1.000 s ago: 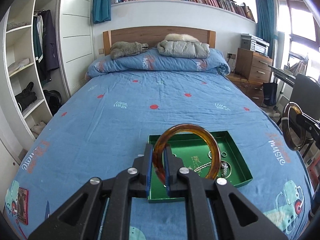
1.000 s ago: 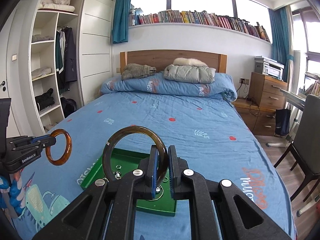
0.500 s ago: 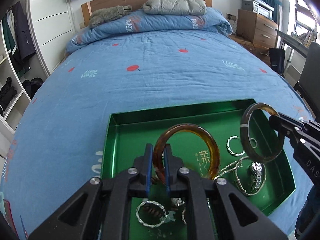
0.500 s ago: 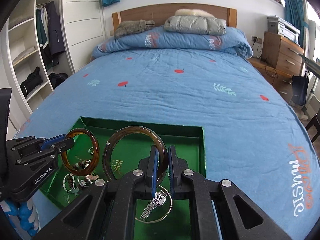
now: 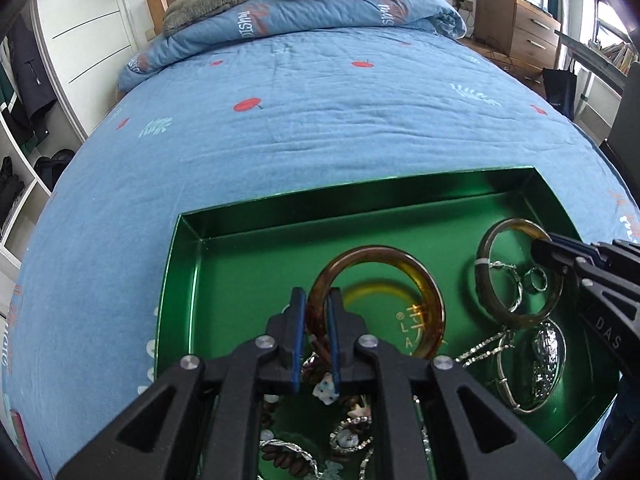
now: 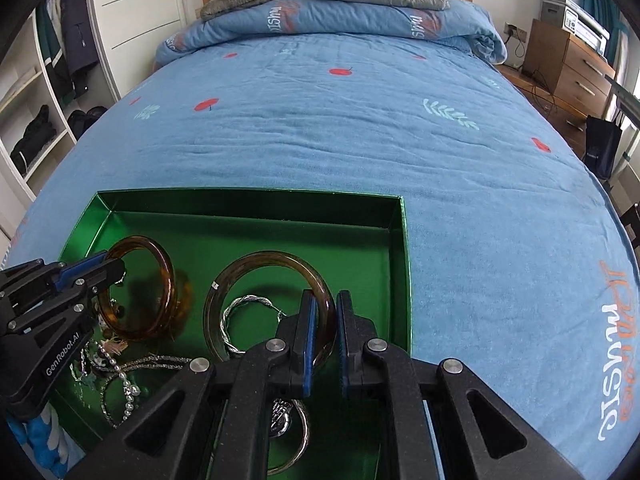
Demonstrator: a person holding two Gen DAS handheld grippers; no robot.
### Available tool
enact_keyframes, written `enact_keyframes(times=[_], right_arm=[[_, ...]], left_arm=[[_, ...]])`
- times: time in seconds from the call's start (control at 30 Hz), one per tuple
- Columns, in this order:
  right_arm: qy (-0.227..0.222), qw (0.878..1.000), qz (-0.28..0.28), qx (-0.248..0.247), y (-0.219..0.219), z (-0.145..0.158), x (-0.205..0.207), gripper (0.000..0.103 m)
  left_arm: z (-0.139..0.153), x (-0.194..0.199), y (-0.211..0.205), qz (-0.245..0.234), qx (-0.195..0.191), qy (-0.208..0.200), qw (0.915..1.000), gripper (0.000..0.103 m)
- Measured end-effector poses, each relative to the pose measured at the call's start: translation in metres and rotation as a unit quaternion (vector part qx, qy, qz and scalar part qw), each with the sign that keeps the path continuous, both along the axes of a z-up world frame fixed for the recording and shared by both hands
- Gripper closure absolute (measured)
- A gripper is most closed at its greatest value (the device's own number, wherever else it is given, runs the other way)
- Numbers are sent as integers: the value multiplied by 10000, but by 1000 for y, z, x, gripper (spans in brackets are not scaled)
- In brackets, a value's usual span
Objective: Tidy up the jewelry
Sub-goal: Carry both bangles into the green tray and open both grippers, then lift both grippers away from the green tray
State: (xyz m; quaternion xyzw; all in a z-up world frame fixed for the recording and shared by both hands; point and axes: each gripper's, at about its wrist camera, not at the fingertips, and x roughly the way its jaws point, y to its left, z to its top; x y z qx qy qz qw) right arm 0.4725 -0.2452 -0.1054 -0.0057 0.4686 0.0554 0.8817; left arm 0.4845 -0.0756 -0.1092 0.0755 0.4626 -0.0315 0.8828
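Observation:
A green metal tray (image 5: 360,196) lies on the blue bedspread with silver chains, rings and beads in it. My left gripper (image 5: 317,300) is shut on an amber bangle (image 5: 376,251), held upright low inside the tray's middle. My right gripper (image 6: 325,300) is shut on a darker brown bangle (image 6: 272,257), upright over the tray's right half, above a twisted silver hoop (image 6: 240,304). Each view shows the other gripper too: the right gripper (image 5: 552,252) with the darker bangle (image 5: 483,284), the left gripper (image 6: 108,264) with the amber bangle (image 6: 166,276). Whether either bangle touches the tray floor I cannot tell.
A pearl strand (image 6: 124,376) and a silver watch (image 6: 284,420) lie near the tray's front. The blue bedspread (image 6: 360,140) stretches beyond the tray (image 6: 402,260) to the pillows. A wardrobe (image 5: 24,100) stands left, wooden drawers (image 5: 520,36) right.
Both grippers have come down and forward from above the bed, tilting downward. The two bangles, earlier held high over the tray, now hang low inside it. Both grips are unchanged.

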Motion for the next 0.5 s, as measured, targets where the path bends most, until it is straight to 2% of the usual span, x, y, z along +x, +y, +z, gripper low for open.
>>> enact_keyframes(times=[0.13,0.33,0.43,0.5], right_arm=[[92,9999,-16,-97,0,-6,1,94],[179,9997,-30,-169,0,-8,4,93],[177,9997,-44,-158,-1,-8,4,87],[130,9998,-29,-142,-1,-6,2,79]], left_arm=[[-5,5,5,82,-130,229,9996,93],[-7,6,7,93,-152,269,9995,92],[-5,7,10,108,-285,261,9992,92],[-4,6,14,129,-407,229,9988,92]])
